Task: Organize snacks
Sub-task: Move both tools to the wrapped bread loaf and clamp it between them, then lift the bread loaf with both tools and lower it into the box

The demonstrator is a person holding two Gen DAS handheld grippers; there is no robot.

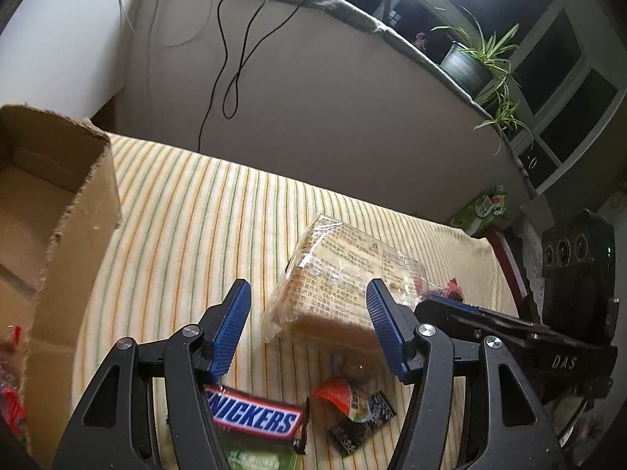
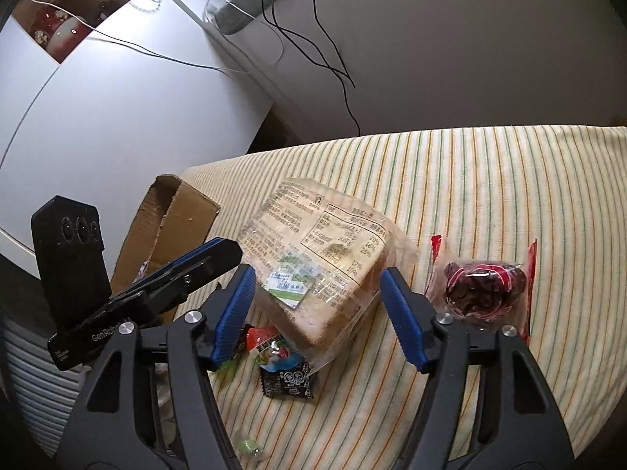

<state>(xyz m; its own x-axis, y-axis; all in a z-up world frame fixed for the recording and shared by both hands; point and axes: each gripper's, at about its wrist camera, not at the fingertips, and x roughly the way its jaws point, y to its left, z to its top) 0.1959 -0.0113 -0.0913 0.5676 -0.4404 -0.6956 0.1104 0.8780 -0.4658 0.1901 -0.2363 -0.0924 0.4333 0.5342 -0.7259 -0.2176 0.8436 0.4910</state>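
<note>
A clear bag of sliced bread [image 1: 345,282] lies on the striped cloth; it also shows in the right wrist view [image 2: 321,250]. My left gripper [image 1: 309,327] is open, hovering just short of the bread's near left corner. My right gripper [image 2: 317,313] is open with the bread's near end between its fingers, not clamped. A Snickers bar [image 1: 254,419] and a small orange and black snack packet [image 1: 352,403] lie below the left gripper. The packet [image 2: 286,368] also shows under the right gripper. A red bag of dark dried fruit [image 2: 484,288] lies right of the bread.
An open cardboard box [image 1: 58,235] stands at the left of the cloth, also seen in the right wrist view [image 2: 172,223]. A green packet [image 1: 254,458] lies under the Snickers. A small green candy [image 2: 247,446] lies near. Black cables hang down the wall behind.
</note>
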